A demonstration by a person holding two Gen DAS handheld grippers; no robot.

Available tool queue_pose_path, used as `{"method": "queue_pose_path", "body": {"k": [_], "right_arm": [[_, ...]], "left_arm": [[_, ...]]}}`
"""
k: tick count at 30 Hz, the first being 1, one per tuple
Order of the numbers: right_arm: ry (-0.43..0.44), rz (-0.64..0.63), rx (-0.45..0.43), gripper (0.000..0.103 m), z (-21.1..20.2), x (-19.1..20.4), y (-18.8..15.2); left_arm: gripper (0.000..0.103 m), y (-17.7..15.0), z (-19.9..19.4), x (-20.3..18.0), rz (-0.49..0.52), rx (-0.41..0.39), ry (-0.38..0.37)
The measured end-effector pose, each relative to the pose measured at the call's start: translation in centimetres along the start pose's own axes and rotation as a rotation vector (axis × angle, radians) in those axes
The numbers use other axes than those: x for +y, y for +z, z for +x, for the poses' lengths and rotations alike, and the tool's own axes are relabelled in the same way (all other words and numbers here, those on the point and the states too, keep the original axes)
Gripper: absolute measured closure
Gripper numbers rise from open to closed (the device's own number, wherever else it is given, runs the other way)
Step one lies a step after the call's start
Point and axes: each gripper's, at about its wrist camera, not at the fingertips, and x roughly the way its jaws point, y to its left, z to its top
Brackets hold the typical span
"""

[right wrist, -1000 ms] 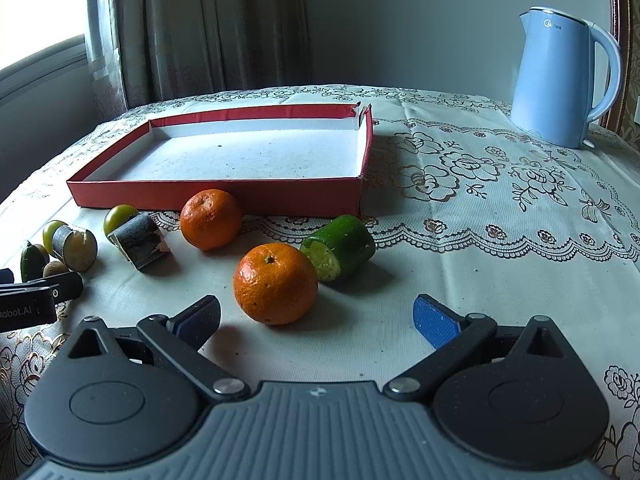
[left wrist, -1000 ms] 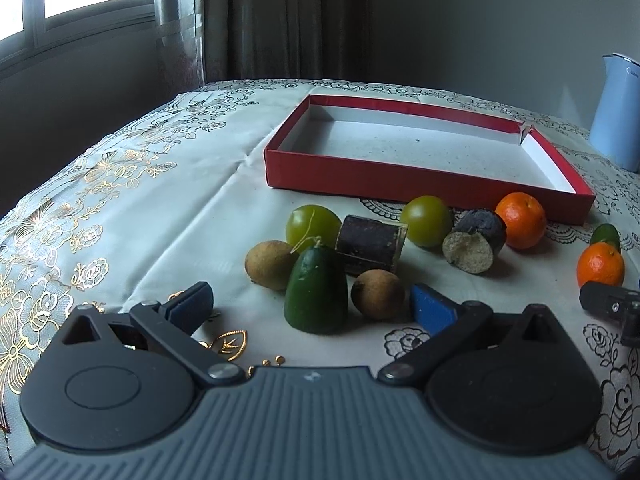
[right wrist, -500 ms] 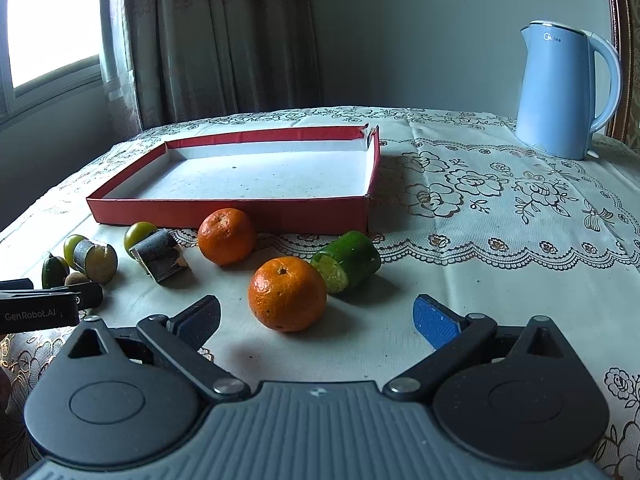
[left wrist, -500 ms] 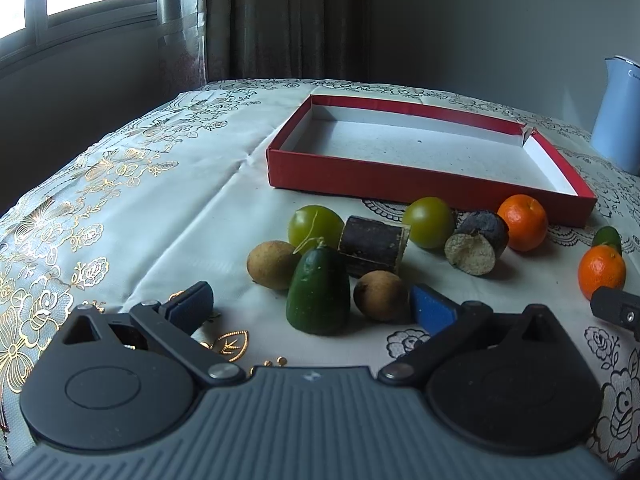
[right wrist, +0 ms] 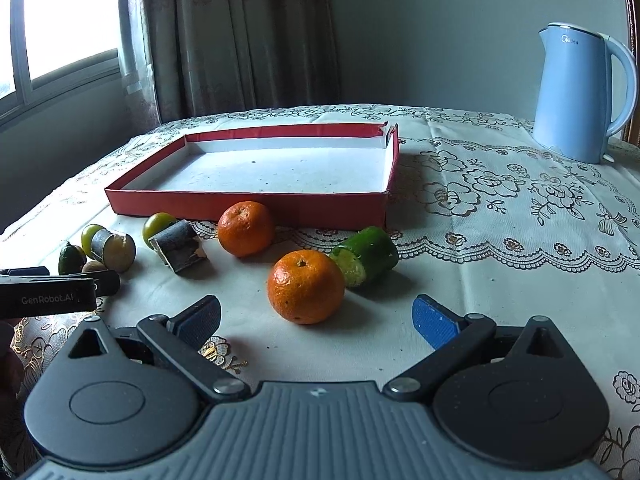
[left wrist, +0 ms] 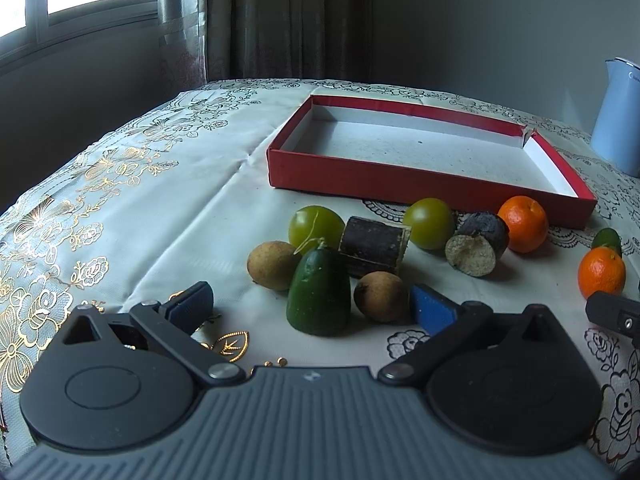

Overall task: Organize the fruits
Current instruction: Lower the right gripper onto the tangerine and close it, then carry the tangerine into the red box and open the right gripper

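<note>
Both spread wide: left gripper point(left wrist: 310, 308) flanks the dark green fruit point(left wrist: 319, 292), right gripper point(right wrist: 316, 318) seemingly just short of an orange point(right wrist: 305, 286).

Two black grippers: left gripper point(left wrist: 310, 306), right gripper point(right wrist: 316, 318). Blue pads point(right wrist: 434, 326) on the fingers, silver pivot screws behind them, round black discs either side of a ribbed grey body. White "GenRobot.AI" lettering along the left one's side.

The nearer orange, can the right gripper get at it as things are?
Probably yes. The right gripper is open, and the nearer orange lies just ahead between its fingers. Only the cucumber piece sits close behind it, toward the right finger.
</note>
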Motion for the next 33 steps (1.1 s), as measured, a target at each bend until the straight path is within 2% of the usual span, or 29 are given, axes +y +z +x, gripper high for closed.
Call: {"method": "queue_pose_path", "body": {"k": [3, 5, 10, 12, 14, 22, 24, 25, 33], "right_arm": [[0.009, -0.001, -0.012, 0.007, 0.0, 0.1, 0.1], [0.013, -0.004, -0.005, 0.017, 0.2, 0.1, 0.1], [0.010, -0.011, -0.008, 0.019, 0.4, 0.3, 0.2], [0.012, -0.014, -0.006, 0.029, 0.5, 0.4, 0.3], [0.020, -0.014, 0.002, 0.042, 0.9, 0.4, 0.4], [0.000, -0.036, 0.012, 0.043, 1.7, 1.1, 0.7], [-0.012, -0.042, 0.014, 0.048, 1.8, 1.2, 0.8], [-0.020, -0.038, 0.014, 0.059, 1.8, 1.2, 0.7], [0.003, -0.010, -0.002, 0.061, 1.3, 0.9, 0.9]], "left_arm": [[0.000, 0.0, 0.0, 0.0, -0.001, 0.000, 0.000], [0.000, 0.0, 0.0, 0.0, -0.001, 0.000, 0.000], [0.000, 0.0, 0.0, 0.0, -0.001, 0.000, 0.000], [0.000, 0.0, 0.0, 0.0, -0.001, 0.000, 0.000], [0.000, 0.0, 0.0, 0.0, -0.001, -0.001, -0.001], [0.000, 0.0, 0.1, 0.0, -0.004, -0.001, -0.002], [0.000, 0.0, 0.1, 0.0, -0.003, -0.001, -0.001], [0.000, 0.0, 0.1, 0.0, -0.003, -0.002, -0.001], [0.000, 0.0, 0.2, -0.1, -0.004, -0.001, -0.001]]}}
